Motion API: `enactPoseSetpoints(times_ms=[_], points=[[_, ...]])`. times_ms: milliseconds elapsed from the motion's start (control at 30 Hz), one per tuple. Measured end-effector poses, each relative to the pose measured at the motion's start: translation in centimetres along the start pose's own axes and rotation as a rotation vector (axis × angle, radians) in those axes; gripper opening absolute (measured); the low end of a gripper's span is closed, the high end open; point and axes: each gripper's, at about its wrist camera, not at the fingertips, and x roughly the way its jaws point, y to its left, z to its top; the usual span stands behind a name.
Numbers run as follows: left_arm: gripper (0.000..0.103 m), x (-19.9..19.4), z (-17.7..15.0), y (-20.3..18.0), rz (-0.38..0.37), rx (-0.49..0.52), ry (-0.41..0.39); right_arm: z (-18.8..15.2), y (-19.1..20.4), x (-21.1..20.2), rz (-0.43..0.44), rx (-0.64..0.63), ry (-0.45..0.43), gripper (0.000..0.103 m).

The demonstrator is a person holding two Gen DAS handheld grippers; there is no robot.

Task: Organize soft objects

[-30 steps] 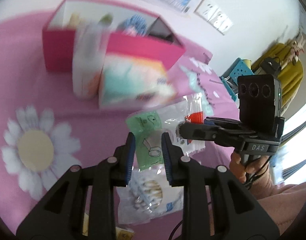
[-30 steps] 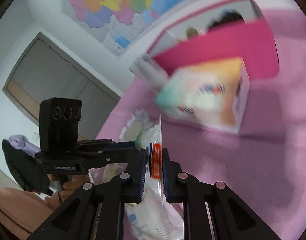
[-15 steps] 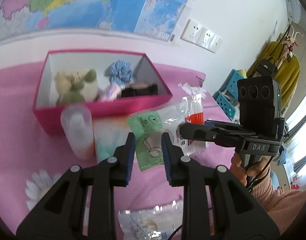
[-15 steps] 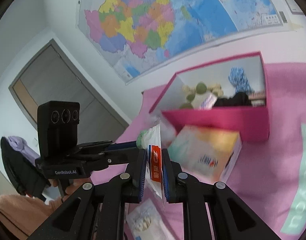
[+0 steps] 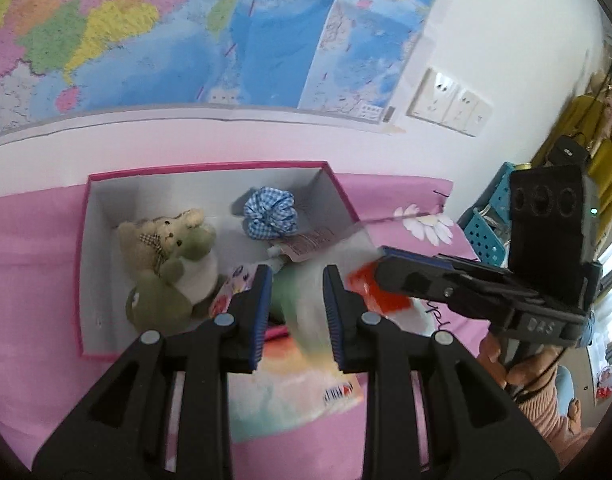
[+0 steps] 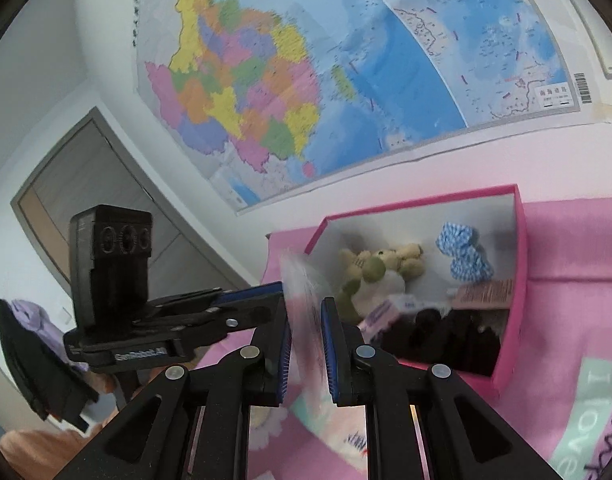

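Observation:
A clear plastic packet (image 5: 302, 304) with a green label and a red patch (image 5: 382, 296) hangs, blurred, over the near edge of the pink box (image 5: 206, 166). My left gripper (image 5: 296, 284) is shut on its green end. My right gripper (image 6: 306, 320) is shut on the other end of the packet (image 6: 302, 280). Each gripper shows in the other's view: the right one (image 5: 386, 268) and the left one (image 6: 280, 292). Inside the box lie a beige bear with a green plush toy (image 5: 166, 248), a blue gingham scrunchie (image 5: 270, 216) and something black (image 6: 446, 336).
A pastel tissue pack (image 5: 298, 392) lies on the pink cloth in front of the box. A map (image 5: 226, 32) and wall sockets (image 5: 450, 104) are behind. Blue baskets (image 5: 486, 224) stand at the right. A person's hand (image 5: 518, 372) holds the right gripper.
Both grippers have risen and moved toward the pink box with the packet between them. The box interior now fills the view; the swab bag and the bottle have dropped out of sight.

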Motion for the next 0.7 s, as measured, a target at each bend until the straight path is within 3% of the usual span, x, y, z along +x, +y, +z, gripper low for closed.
enactPoseSetpoints(times_ms=[200,367,500,600,700], points=[[0.028,3.4,0.7,0.7,0.043,-0.039,0.045,1.4,-1.7,1.2,-0.070,0.002,-0.007,0.014],[0.028,1.7,-1.7,0.2,0.046,0.006,0.001,0.1,-3.2,0.5,-0.098,0.030,0.008,0.018],[0.028,-1.4,-4.9,-0.8,0.011,0.074,-0.035,-2.4,-2.6,-0.8,-0.078,-0.008,0.058,0.045],[0.028,-3.0,-8.0,-1.7,-0.014,0.129,-0.033,-5.0,-2.3,-1.5,-0.063,-0.023,0.115,0.047],[0.033,-3.4,-11.3,-2.1,-0.042,0.152,0.021,-8.0,-2.3,-1.6,-0.055,-0.013,0.187,0.048]])
